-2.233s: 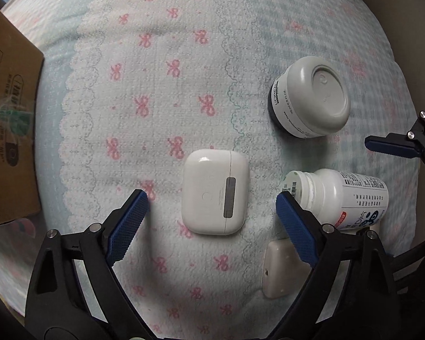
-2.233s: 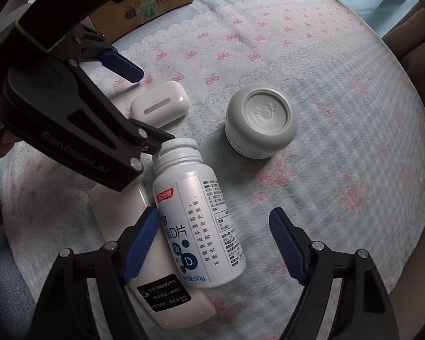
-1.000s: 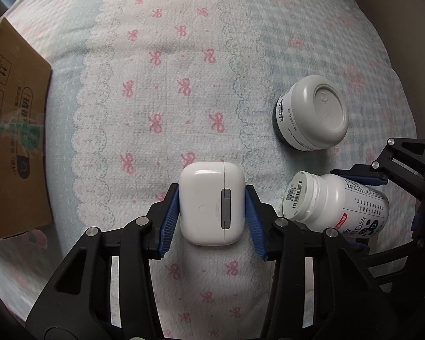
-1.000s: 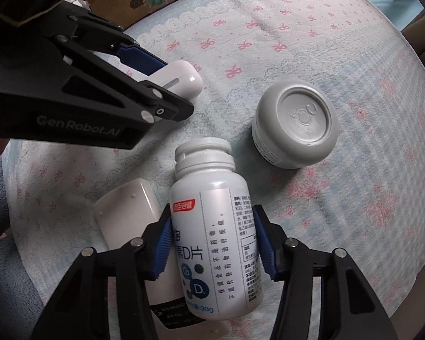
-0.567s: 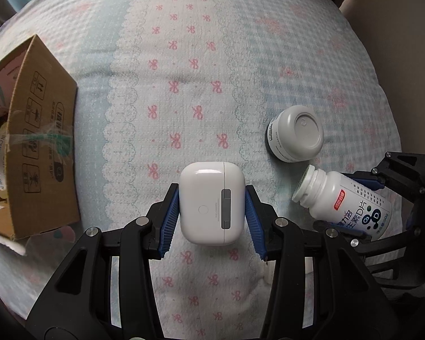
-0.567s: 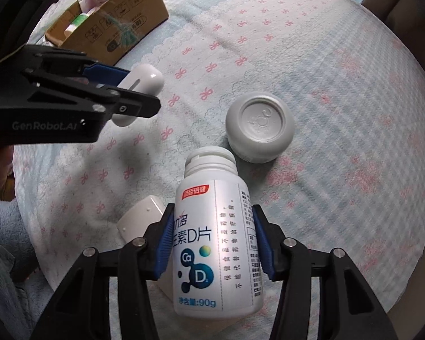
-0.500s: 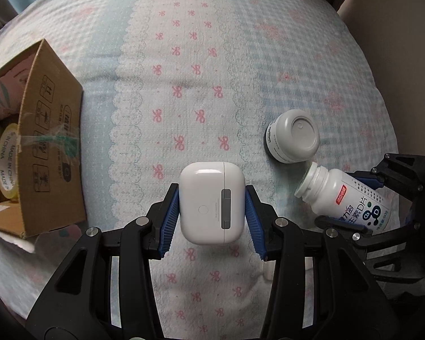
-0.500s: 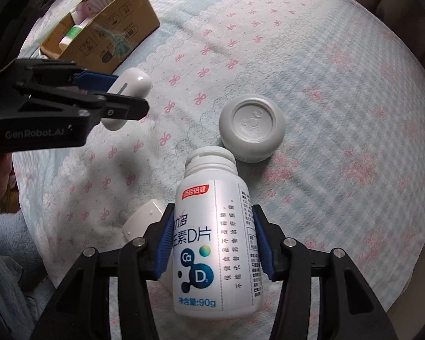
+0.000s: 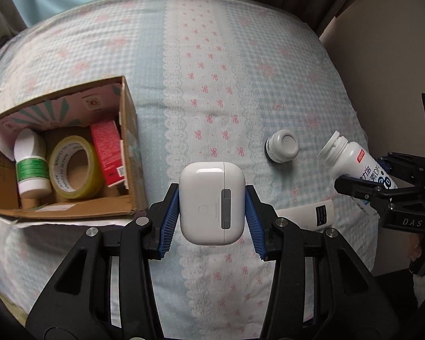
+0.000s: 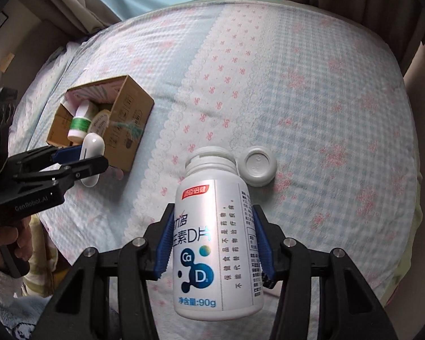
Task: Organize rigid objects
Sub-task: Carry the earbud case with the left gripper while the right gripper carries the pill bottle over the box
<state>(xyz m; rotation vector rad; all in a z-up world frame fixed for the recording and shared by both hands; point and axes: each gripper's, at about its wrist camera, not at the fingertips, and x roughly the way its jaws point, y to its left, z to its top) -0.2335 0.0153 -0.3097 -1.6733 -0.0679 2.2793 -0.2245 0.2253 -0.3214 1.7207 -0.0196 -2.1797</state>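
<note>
A wide stretch of bow-printed blue-and-white bedspread [image 9: 212,70] is lying open toward twelve o'clock. At nine o'clock the open brown cardboard box [image 9: 127,153] is standing, crowded by a yellowish tape roll [image 9: 73,167], a green-labelled white bottle [image 9: 31,164] and a red carton [image 9: 107,150]. At three o'clock a round white jar [image 9: 283,149] is sitting.

Both wrist cameras look steeply down at the bed [image 9: 269,56] from well above it. The left view has the box [image 9: 127,153] at 9 o'clock and the jar [image 9: 282,150] at 2 o'clock. The right view has the same box [image 10: 133,119] at 10 o'clock and the jar [image 10: 257,168] near centre. Each view catches the other tool at its edge.
</note>
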